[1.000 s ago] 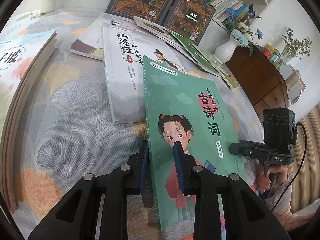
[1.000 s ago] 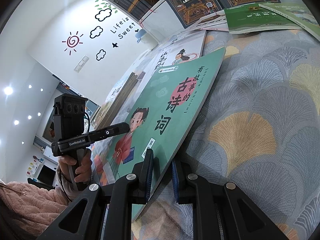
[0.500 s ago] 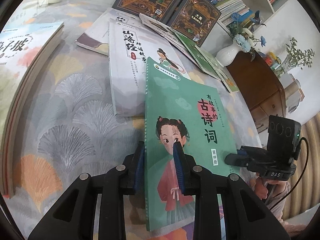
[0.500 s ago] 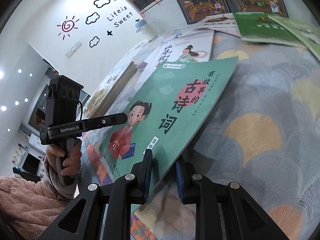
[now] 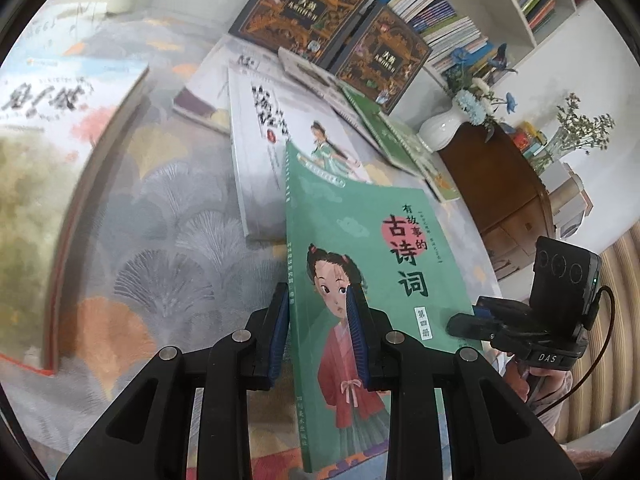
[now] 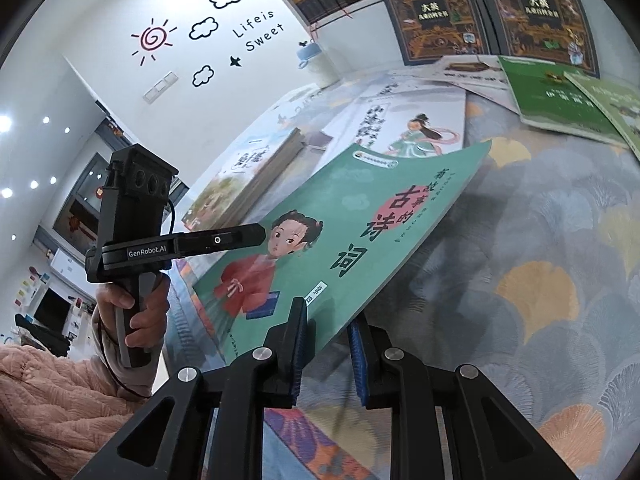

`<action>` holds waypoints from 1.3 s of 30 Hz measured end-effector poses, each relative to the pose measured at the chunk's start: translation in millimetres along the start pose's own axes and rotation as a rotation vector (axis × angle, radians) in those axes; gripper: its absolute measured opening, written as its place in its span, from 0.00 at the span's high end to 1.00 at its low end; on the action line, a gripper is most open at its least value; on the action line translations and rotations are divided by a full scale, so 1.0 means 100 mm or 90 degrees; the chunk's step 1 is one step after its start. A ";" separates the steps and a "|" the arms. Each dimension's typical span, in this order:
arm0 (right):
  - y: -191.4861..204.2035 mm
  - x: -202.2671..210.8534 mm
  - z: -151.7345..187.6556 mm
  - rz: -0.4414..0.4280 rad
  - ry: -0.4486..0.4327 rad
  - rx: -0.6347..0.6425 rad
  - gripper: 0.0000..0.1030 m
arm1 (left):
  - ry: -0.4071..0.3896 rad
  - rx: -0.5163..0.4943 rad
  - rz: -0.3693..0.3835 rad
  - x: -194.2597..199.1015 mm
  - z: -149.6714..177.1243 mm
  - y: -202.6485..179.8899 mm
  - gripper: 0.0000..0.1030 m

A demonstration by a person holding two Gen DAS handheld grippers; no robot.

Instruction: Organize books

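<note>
Left gripper (image 5: 318,330): fingers clenched on the green book (image 5: 372,264) at its spine edge.
Right gripper (image 6: 326,344): fingers grasping the book's opposite edge.
Book: tilted above the surface (image 6: 540,248).

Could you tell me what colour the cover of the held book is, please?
Teal green book, clearest in the left wrist view.

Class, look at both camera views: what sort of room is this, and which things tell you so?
Probably a home study or reading room: packed bookshelves, a wooden cabinet holding a flower vase, and a "Life is Sweet" wall decal.
</note>
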State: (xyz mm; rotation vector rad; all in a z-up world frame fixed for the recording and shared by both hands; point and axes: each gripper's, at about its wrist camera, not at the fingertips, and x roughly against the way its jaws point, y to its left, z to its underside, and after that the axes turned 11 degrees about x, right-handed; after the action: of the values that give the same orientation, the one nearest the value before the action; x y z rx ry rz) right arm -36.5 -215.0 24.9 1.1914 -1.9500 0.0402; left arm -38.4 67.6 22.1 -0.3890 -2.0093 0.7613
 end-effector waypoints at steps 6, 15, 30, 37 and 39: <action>0.13 0.02 -0.19 0.007 -0.015 0.021 0.80 | -0.022 -0.005 0.015 0.22 -0.09 0.01 0.76; 0.41 -0.06 -0.65 0.013 -0.038 0.068 0.80 | -0.064 -0.024 0.025 0.60 -0.40 0.06 0.76; 0.96 -1.10 -1.41 -0.029 -0.016 0.095 0.80 | -0.161 0.008 -0.048 1.32 -0.83 0.85 0.76; 1.25 -1.56 -1.59 -0.010 0.009 0.135 0.79 | -0.182 0.028 -0.091 1.47 -0.91 1.27 0.74; 1.31 -1.70 -1.62 -0.006 0.016 0.143 0.79 | -0.181 0.032 -0.104 1.45 -0.94 1.36 0.74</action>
State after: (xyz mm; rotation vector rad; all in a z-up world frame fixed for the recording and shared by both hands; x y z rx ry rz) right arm 2.3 47.3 66.7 1.3381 -1.9561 0.2737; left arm -38.9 283.8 64.5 -0.0874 -2.2484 0.7968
